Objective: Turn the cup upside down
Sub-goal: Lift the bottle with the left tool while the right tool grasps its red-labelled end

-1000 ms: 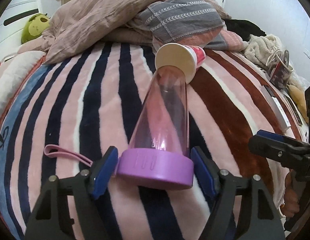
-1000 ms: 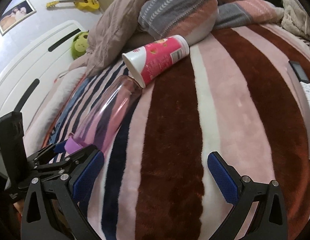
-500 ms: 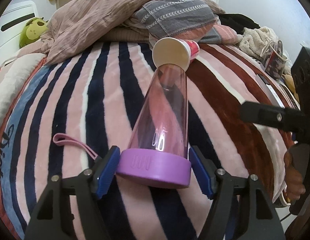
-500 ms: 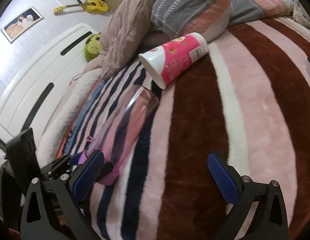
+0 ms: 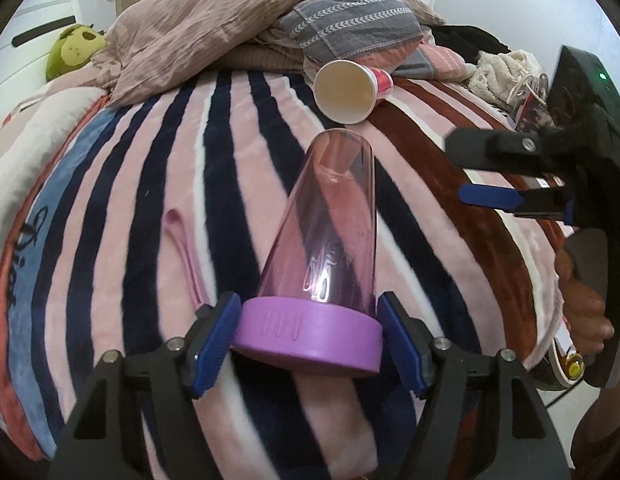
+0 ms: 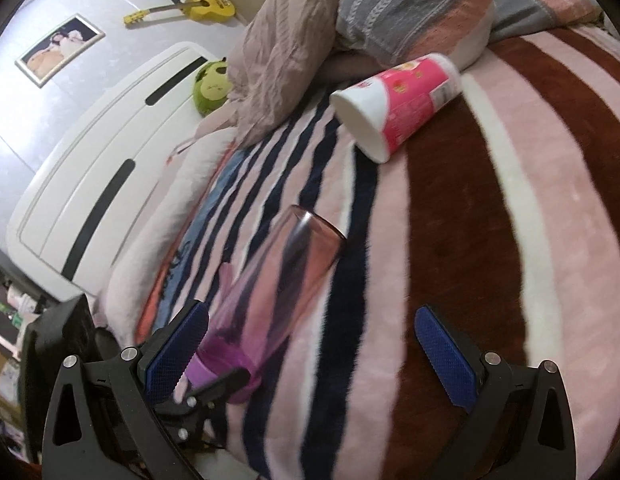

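Note:
A clear pink bottle-shaped cup (image 5: pixel 325 240) with a purple lid (image 5: pixel 308 334) is held lengthwise above the striped blanket (image 5: pixel 122 208). My left gripper (image 5: pixel 308 340) is shut on the purple lid, its blue pads pressing both sides. The cup also shows in the right wrist view (image 6: pixel 278 292), with the left gripper at its lid (image 6: pixel 220 372). A pink-and-white paper cup (image 5: pixel 349 90) lies on its side farther back, also in the right wrist view (image 6: pixel 397 100). My right gripper (image 6: pixel 313 356) is open and empty above the blanket, to the right of the cup (image 5: pixel 505 176).
A pink strap (image 5: pixel 186 252) lies on the blanket left of the cup. Crumpled bedding and pillows (image 5: pixel 238 28) pile up at the back. A green plush toy (image 5: pixel 72 50) sits by the white headboard (image 6: pixel 94 160). Clothes and clutter (image 5: pixel 505 76) lie at the far right.
The left gripper has lifted the pink cup's far end off the blanket and away from the paper cup. The right gripper has risen and moved in closer on the right.

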`<state>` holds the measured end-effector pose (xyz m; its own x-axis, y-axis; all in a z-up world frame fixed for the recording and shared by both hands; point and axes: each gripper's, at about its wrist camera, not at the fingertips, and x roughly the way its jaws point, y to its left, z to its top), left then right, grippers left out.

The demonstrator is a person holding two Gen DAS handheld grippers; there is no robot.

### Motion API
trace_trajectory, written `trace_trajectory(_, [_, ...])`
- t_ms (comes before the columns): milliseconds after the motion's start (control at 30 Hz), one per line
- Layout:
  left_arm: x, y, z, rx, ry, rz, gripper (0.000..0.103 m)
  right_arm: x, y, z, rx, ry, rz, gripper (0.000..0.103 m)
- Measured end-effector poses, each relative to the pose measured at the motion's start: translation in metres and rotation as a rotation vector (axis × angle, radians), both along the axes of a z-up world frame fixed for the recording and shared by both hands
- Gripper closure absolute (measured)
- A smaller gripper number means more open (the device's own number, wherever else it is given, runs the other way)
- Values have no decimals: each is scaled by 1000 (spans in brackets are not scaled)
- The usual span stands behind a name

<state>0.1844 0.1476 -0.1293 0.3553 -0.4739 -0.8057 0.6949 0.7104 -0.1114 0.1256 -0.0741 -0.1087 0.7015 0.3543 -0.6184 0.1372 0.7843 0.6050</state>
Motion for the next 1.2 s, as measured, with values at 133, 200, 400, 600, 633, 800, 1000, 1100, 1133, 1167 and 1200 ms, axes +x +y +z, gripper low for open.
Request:
trace_trajectory(133, [-9, 17, 0, -19, 16, 7, 35, 8, 23, 3, 8, 6, 50, 0])
trace_trajectory(200, [-13, 25, -1, -35, 28, 11, 35, 15, 32, 2, 17, 22, 59, 0])
trace_trajectory(400, [-18, 41, -3, -77, 56, 12, 35, 35, 54, -8, 19, 86, 74, 1])
trace_trajectory(600, [-19, 50, -6, -108, 70, 18, 35, 53, 71, -22, 56, 155, 83, 23])
trace_trajectory(633, [-19, 51, -7, -117, 75, 22, 34, 57, 75, -25, 49, 171, 76, 27])
trace_trajectory(800, [-17, 54, -9, -132, 75, 19, 34, 66, 71, -40, 83, 204, 37, 34])
trace_trajectory(1000, [-18, 55, -10, -146, 80, 22, 35, 72, 74, -38, 68, 193, 10, 36])
trace_trajectory(1100, [-19, 55, -10, -147, 65, 17, 35, 67, 72, -31, 73, 149, 2, 39])
trace_trajectory(1133, [-19, 55, -11, -150, 62, 20, 35, 65, 70, -26, 85, 125, 3, 41])
trace_trajectory(1167, [-19, 54, -11, -157, 64, 24, 35, 66, 71, -23, 88, 115, 6, 42])
trace_trajectory(1200, [-17, 52, -11, -168, 70, 15, 35, 66, 72, -19, 85, 101, 17, 43])
